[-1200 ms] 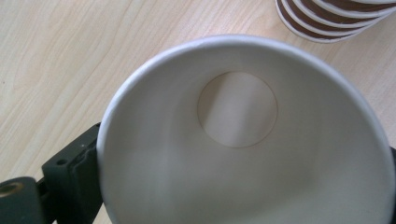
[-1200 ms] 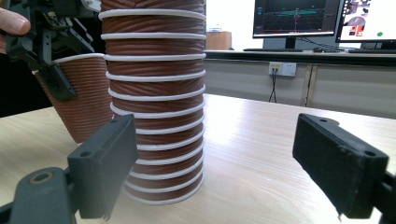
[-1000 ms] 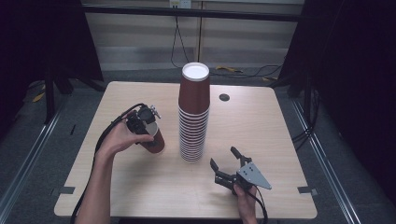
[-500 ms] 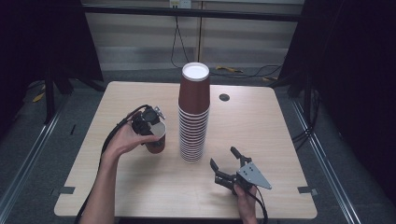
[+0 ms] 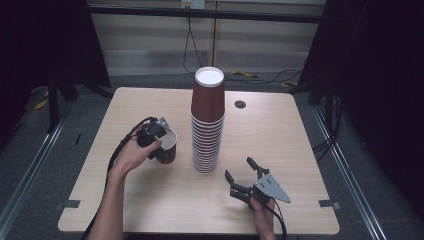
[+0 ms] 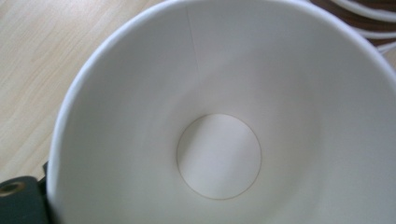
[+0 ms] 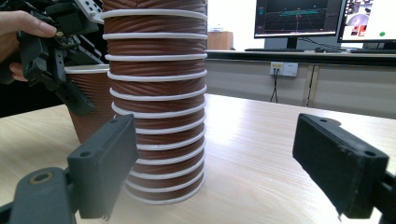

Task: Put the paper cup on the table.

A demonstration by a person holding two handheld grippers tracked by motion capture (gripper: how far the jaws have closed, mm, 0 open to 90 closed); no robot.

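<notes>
A tall stack of brown ribbed paper cups (image 5: 207,130) stands upside down at mid-table, also close ahead in the right gripper view (image 7: 156,102). Left of it a single brown cup (image 5: 169,150) sits mouth up; its white inside (image 6: 219,158) faces the left gripper camera. My left gripper (image 5: 161,142) is shut on this cup's rim, one black jaw down the outer wall (image 7: 70,93). Its jaws have just been closing a little, with the cup's wall between them. My right gripper (image 5: 238,167) is open near the stack's base, its jaws either side of empty table (image 7: 219,140).
The wooden table (image 5: 280,140) has a dark round hole (image 5: 240,104) at the back right. Cables trail from both grippers. Monitors (image 7: 299,18) and a desk stand beyond the far edge. Dark curtains flank the table.
The left hand has shifted slightly towards the stack with the cup, and the cup's white mouth now shows beside the gripper. The right gripper has not moved.
</notes>
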